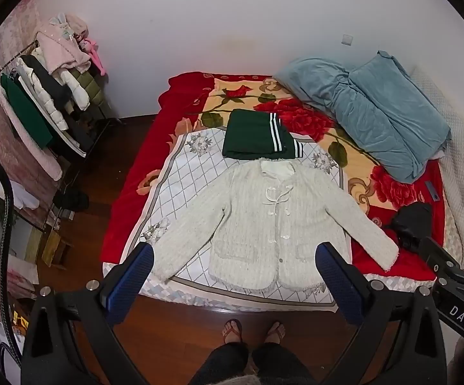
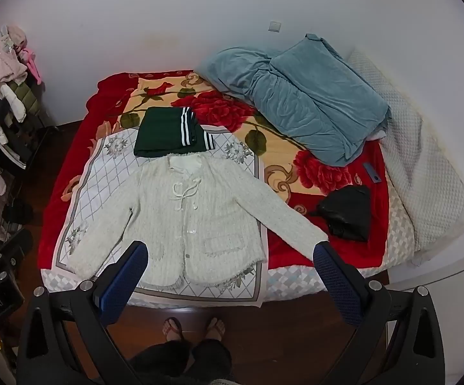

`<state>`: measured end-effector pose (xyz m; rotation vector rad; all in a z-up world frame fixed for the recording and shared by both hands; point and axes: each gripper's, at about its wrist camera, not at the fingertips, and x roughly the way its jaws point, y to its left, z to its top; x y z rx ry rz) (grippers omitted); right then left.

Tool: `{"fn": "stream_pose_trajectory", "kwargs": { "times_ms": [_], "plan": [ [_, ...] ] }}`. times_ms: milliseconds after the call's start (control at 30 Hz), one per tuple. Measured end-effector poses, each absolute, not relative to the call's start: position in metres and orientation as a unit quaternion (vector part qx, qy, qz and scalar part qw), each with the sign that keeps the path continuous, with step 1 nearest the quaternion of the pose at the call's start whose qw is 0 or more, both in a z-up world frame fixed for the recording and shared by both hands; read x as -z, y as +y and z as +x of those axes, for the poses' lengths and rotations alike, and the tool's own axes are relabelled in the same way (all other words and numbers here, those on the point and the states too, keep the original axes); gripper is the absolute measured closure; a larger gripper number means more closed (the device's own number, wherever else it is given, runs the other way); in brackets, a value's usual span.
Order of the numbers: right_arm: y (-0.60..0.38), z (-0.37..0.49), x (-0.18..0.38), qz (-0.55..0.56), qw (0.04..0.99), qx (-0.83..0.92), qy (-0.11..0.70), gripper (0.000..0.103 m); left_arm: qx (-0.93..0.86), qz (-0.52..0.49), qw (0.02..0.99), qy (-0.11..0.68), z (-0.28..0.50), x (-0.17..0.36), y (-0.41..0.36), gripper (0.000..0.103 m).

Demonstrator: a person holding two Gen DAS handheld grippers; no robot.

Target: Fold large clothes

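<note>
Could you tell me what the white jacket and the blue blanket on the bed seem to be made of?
White jacket: probably a nubby tweed-like knit, matte, with fringed edges. Blue blanket: likely plush fleece or velvet, given its soft sheen and rounded creases.

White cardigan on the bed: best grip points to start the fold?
Take the white cardigan at its two sleeve cuffs, coming down from the foot of the bed. It lies flat, front up, sleeves angled outward, so each cuff is free cloth. Left gripper and right gripper are both open above it.
</note>
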<state>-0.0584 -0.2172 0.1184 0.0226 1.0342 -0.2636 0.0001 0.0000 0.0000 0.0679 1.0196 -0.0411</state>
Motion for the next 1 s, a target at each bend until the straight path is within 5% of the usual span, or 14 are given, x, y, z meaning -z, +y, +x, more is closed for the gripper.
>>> {"fn": "stream_pose_trajectory", "kwargs": {
  "times_ms": [1000],
  "plan": [
    [-0.2117,-0.054,-0.1175,0.01,0.861,0.122,0.494,0.0,0.017,0.031,0.871,0.49,0.0005,0.0029,-0.0009,0.0]
  ]
}}
